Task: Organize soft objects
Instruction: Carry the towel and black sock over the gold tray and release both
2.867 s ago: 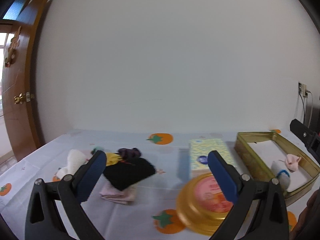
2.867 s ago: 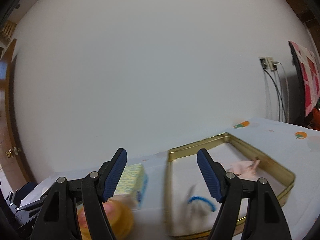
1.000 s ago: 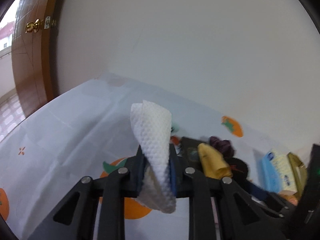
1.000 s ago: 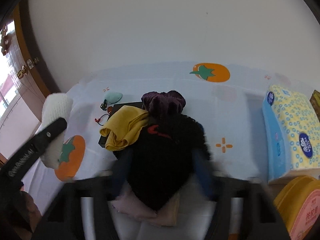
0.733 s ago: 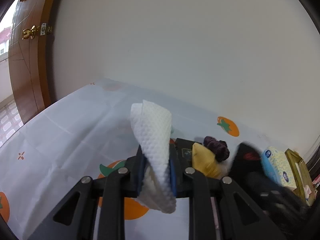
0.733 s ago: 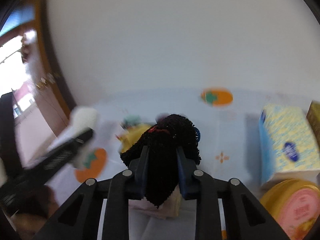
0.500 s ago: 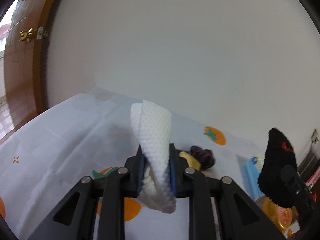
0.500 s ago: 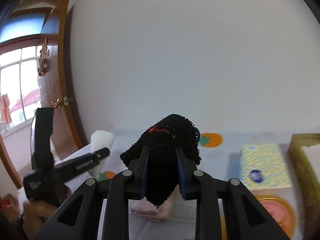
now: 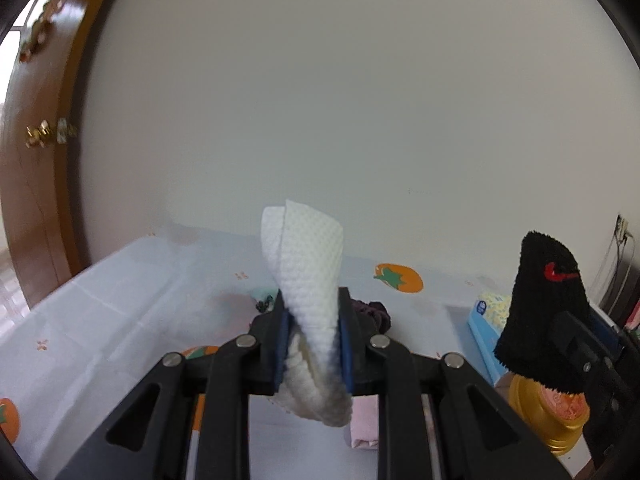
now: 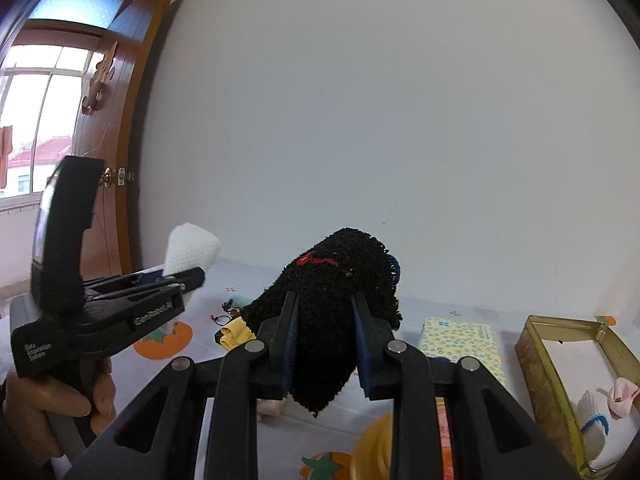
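Observation:
My left gripper [image 9: 313, 340] is shut on a white waffle-textured cloth [image 9: 308, 276] and holds it above the table; it also shows at the left of the right wrist view [image 10: 188, 280]. My right gripper [image 10: 326, 344] is shut on a black fuzzy cloth with a red logo [image 10: 328, 312], also seen at the right of the left wrist view [image 9: 548, 304]. On the table lie a yellow cloth [image 10: 234, 334], a dark purple cloth [image 9: 374, 312] and a folded pink cloth [image 9: 364, 424]. A gold tin [image 10: 540, 364] at the right holds small soft items.
A tissue pack [image 10: 460, 344] lies beside the tin. A round gold lid [image 9: 552, 416] sits in front of the pack. The tablecloth [image 9: 120, 292] has orange fruit prints. A wooden door [image 10: 120, 120] stands at the left, a white wall behind.
Both grippers closed on cloths and lifted them off the table: the left took the white cloth, the right the black one. Both views now tilt up toward the wall.

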Demonstrator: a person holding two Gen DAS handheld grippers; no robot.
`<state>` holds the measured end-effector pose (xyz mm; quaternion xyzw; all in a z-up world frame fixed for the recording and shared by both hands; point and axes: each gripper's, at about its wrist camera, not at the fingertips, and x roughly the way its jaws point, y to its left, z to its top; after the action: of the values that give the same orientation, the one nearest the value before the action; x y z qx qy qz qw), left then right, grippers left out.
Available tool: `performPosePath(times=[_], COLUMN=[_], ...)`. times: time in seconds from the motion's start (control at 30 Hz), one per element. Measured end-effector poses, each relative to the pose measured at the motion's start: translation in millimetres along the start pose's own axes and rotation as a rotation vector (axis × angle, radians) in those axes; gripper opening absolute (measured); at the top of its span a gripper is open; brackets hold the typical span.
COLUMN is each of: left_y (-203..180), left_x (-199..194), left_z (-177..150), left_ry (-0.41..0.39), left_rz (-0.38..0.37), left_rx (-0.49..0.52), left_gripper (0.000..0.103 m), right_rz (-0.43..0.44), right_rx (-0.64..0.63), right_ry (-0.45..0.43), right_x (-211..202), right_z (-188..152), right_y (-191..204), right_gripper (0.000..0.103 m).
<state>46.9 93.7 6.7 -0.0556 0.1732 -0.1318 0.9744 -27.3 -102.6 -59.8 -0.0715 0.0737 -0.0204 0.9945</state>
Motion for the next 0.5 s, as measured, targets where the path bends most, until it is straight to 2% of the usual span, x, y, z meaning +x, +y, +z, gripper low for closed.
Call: performPosePath(times=[0.2,0.5], left_y=[-13.3,-27.8], left_x=[-13.9,-23.4], left_z=[-5.3,-11.1], left_ry=[-0.042,-0.055], left_rz=[0.056,0.097], left_rx=[0.046,0.073], left_gripper=[0.02,0.02], right_rz=[-0.02,-0.038], right_rx=[0.023,0.025], right_ry=[0.002,-0.016], right_x=[-5.3,-16.5], right_z=[-1.2,-4.6], right_y=[-9.3,-21.5], right_gripper=[0.027,0.027])
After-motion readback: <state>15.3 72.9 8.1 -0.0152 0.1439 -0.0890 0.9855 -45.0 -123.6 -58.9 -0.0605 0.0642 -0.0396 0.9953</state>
